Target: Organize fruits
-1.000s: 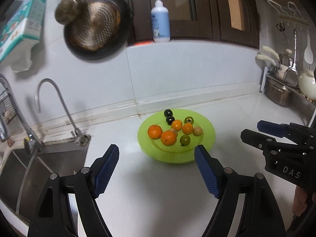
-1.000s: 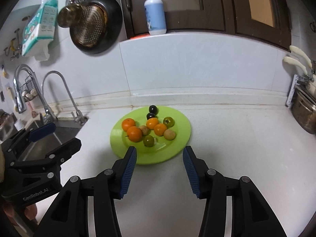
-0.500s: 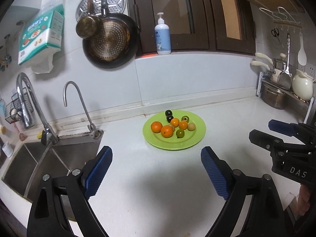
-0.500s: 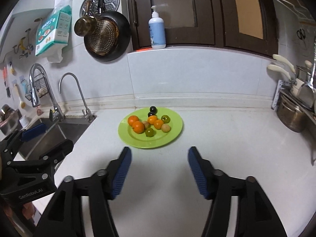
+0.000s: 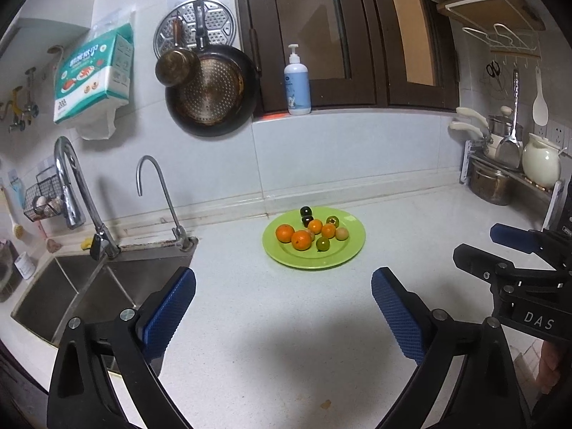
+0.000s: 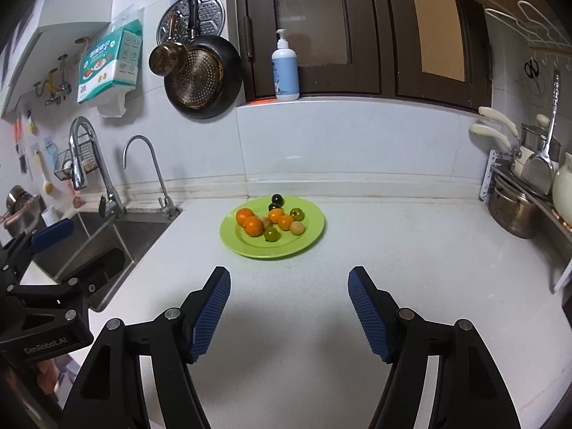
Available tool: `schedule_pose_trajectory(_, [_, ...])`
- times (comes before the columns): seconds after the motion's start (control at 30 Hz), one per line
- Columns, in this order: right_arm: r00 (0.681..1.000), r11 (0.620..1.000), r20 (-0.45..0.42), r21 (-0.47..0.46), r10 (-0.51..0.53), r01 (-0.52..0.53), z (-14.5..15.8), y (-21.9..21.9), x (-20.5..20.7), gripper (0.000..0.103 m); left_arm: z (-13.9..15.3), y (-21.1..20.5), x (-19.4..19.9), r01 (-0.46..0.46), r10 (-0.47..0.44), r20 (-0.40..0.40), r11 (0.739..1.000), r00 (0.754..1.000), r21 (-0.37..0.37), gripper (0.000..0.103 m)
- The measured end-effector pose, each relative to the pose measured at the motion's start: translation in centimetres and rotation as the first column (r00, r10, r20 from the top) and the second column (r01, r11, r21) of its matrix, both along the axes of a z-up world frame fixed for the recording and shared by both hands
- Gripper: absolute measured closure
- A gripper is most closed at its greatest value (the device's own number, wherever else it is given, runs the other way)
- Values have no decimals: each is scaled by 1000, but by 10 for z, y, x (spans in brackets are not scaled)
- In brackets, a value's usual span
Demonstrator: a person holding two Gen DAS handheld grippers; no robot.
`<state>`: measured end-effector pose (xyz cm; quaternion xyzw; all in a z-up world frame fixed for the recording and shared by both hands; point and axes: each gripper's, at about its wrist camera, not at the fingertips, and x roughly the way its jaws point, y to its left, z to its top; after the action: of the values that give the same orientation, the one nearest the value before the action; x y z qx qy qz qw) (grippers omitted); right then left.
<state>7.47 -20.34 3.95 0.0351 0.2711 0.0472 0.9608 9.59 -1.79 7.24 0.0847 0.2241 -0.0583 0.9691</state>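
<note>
A green plate (image 5: 348,250) sits on the white counter near the back wall; it also shows in the right wrist view (image 6: 307,239). On it lie several small fruits: oranges (image 5: 301,240), green ones (image 5: 323,244), dark ones (image 5: 305,211) and a tan one (image 5: 341,233). My left gripper (image 5: 283,309) is open and empty, well in front of the plate. My right gripper (image 6: 289,311) is open and empty, also in front of the plate. Each gripper shows at the edge of the other's view.
A steel sink (image 5: 85,286) with two taps (image 5: 157,193) lies left of the plate. A pot rack (image 5: 507,175) stands at the right wall. A pan (image 5: 211,93) hangs on the wall and a soap bottle (image 5: 297,82) stands on the ledge.
Both grippers have pulled back and up from the plate, which now looks smaller and farther away. Both stay open and empty. The fruits have not moved.
</note>
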Motion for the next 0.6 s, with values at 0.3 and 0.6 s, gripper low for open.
schedule_pose_trajectory(0.3, [1000,1000,11,-8,13,-13,3,-1,-11,34,-1,0,-8,-17,17,-12,1000,1000,-4,0])
schedule_pose_trajectory(0.6, [1000,1000,2,1,19,-19,0,-4,-14,34,-2,-4,-15,-30,30,-9,999,1000,13,0])
